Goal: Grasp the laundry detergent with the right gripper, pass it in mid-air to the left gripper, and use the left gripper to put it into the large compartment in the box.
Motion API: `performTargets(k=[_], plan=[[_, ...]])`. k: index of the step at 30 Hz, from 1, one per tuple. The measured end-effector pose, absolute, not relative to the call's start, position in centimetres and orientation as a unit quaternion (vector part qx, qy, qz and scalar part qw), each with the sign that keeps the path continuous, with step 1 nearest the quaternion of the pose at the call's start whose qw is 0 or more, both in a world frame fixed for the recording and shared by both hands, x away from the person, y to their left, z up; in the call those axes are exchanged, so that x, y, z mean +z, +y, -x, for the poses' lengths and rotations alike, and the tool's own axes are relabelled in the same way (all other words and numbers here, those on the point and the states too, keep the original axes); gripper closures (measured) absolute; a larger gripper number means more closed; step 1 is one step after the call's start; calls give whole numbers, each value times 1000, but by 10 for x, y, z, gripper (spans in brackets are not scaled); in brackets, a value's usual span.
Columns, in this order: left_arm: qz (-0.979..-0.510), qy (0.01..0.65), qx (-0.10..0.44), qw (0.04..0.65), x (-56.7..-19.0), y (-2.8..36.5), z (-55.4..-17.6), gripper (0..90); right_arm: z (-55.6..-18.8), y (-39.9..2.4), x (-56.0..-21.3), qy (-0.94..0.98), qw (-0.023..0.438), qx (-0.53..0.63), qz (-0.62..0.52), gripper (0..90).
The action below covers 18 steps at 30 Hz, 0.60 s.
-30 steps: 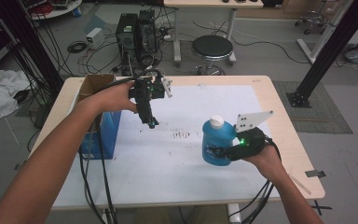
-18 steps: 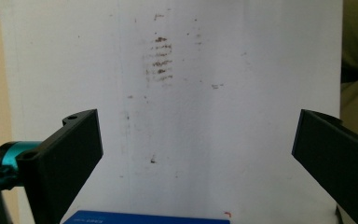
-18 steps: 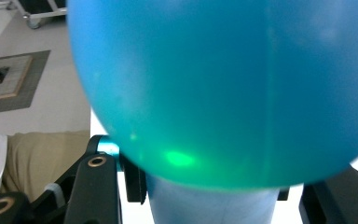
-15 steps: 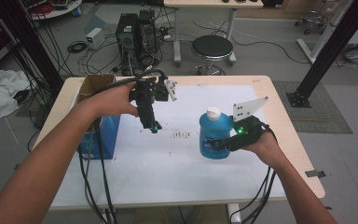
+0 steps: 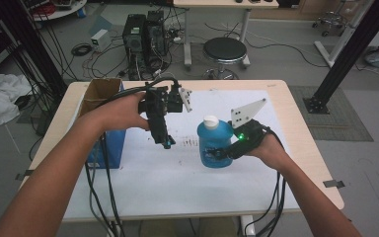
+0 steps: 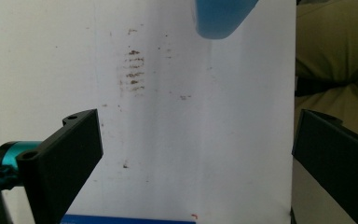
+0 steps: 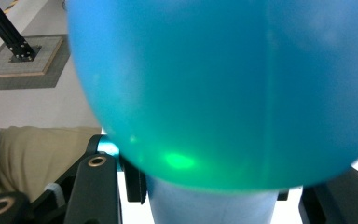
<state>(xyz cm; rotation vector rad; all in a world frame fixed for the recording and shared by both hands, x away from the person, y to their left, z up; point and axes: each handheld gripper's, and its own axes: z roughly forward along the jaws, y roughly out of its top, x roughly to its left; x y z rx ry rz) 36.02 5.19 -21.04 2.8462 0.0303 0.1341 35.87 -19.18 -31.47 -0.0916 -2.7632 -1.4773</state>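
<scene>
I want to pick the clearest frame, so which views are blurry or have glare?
High view: evenly lit, soft but readable. Left gripper view: sharp on the paper, bottle blurred at the top. Right gripper view: bottle too close, out of focus, with a green glint.

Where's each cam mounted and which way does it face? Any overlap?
High view: above the person's side, facing forward and down on the table; both forearms, left gripper, right gripper.
Left gripper view: on that gripper, facing down at the white sheet; its open jaws.
Right gripper view: on that gripper, against the blue bottle.
Shared: the bottle.
</scene>
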Motion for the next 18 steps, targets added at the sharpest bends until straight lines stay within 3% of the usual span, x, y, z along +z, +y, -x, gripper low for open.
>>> performTargets(k=[18], plan=[[-987,5,18,160,-194,41,-352,17,-357,-165,-312,-883,-1,-470,12,447]])
